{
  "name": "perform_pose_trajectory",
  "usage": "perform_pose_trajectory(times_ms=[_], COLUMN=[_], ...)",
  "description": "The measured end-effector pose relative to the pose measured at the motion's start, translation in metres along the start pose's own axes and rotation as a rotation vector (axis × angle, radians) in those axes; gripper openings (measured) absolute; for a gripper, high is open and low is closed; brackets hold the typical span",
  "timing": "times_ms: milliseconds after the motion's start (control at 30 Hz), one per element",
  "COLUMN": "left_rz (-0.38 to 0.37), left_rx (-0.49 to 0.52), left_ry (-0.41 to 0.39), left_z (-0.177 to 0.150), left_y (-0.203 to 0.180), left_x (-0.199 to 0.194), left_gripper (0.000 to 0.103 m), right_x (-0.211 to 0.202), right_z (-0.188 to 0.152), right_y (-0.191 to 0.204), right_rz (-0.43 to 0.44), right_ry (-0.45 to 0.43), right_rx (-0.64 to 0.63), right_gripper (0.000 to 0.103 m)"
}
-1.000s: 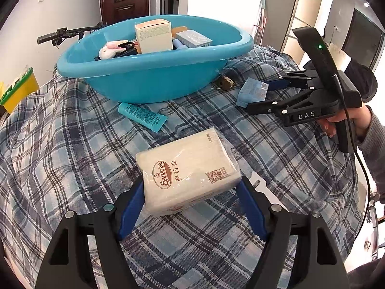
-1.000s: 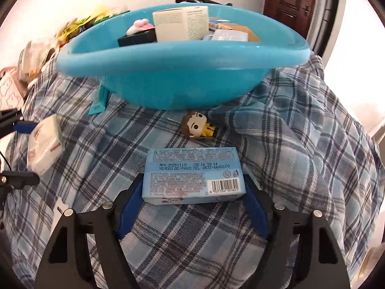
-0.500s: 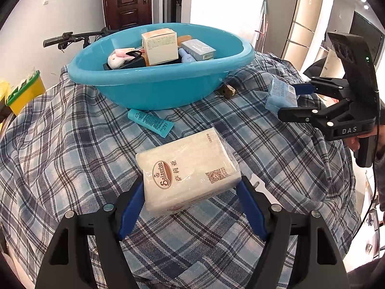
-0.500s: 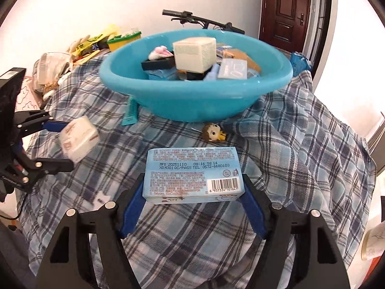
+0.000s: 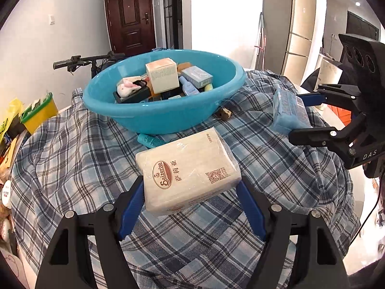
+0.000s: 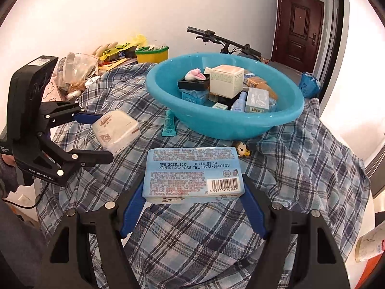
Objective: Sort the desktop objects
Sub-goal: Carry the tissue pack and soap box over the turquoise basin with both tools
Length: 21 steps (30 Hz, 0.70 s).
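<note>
Both packs are now lifted clear of the plaid cloth [image 5: 72, 159]: the left gripper [image 5: 191, 190] clamps the Saizeriya tissue pack [image 5: 187, 171], the right gripper [image 6: 193, 191] the Babycare wipes pack [image 6: 192, 173]. The blue basin [image 5: 154, 118] lies ahead of both, probably their drop spot.

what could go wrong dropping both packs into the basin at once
1. The blue basin is already piled with boxes; the white tissue pack in the left gripper could land on the stack and slide out.
2. Both grippers head for one basin, so the right gripper with its blue wipes pack might bump the left one.
3. The soft packs could slip from the pads.
</note>
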<state>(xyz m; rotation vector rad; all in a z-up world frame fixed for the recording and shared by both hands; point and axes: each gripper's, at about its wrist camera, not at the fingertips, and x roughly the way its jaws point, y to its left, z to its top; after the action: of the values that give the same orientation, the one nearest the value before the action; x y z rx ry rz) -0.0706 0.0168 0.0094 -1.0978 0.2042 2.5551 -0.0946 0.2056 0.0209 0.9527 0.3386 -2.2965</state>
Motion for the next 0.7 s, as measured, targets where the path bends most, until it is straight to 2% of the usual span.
perform_pose_trajectory(times_ms=[67, 200, 333, 600, 700], left_rz=[-0.007, 0.038, 0.036, 0.108, 0.145], left_rx=[-0.011, 0.002, -0.013, -0.019, -0.061], left_ry=[-0.017, -0.067, -0.115, -0.229, -0.269], left_z=[0.003, 0.011, 0.022, 0.060, 0.075], left_y=[0.002, 0.002, 0.002, 0.004, 0.009], left_x=[-0.005, -0.014, -0.020, -0.026, -0.030], left_gripper=[0.077, 0.077, 0.077, 0.077, 0.077], right_x=[-0.005, -0.015, -0.021, -0.034, -0.039], right_z=[0.004, 0.014, 0.025, 0.047, 0.058], right_y=[0.000, 0.001, 0.000, -0.003, -0.008], right_rz=[0.008, -0.011, -0.009, -0.072, -0.105], right_ry=[-0.020, -0.087, -0.143, -0.243, -0.286], right_rx=[0.007, 0.032, 0.068, 0.090, 0.119], right_gripper=[0.073, 0.073, 0.073, 0.073, 0.073])
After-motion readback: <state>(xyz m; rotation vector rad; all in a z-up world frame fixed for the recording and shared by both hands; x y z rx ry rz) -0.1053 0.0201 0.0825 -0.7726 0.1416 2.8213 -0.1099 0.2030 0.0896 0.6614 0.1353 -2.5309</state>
